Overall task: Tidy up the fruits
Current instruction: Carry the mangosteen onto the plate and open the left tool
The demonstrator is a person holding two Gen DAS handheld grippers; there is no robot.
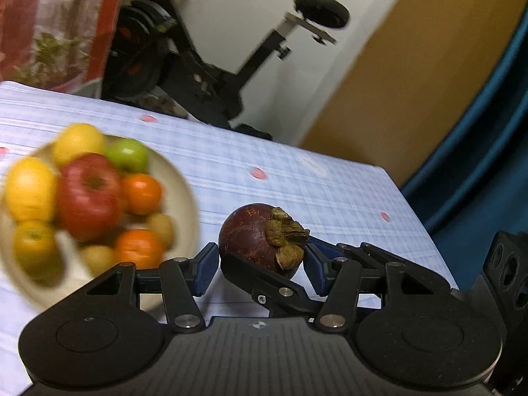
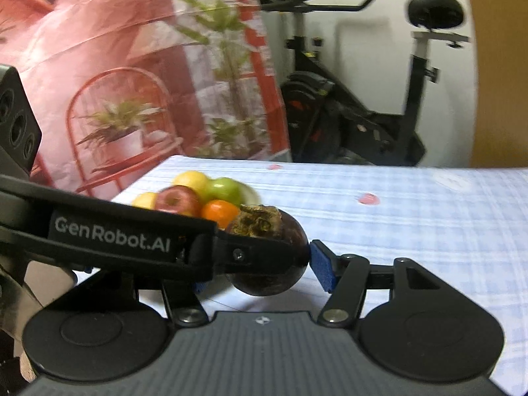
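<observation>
One set of words could be read. White letters spelling "GenRobot.AI" stood on the side of the long black plastic left gripper [image 2: 307, 247] that reached across the right wrist view. No other words, numbers or signs could be read in either view.

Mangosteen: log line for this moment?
mangosteen | held by left tool and right tool together | outside fruit bowl
</observation>
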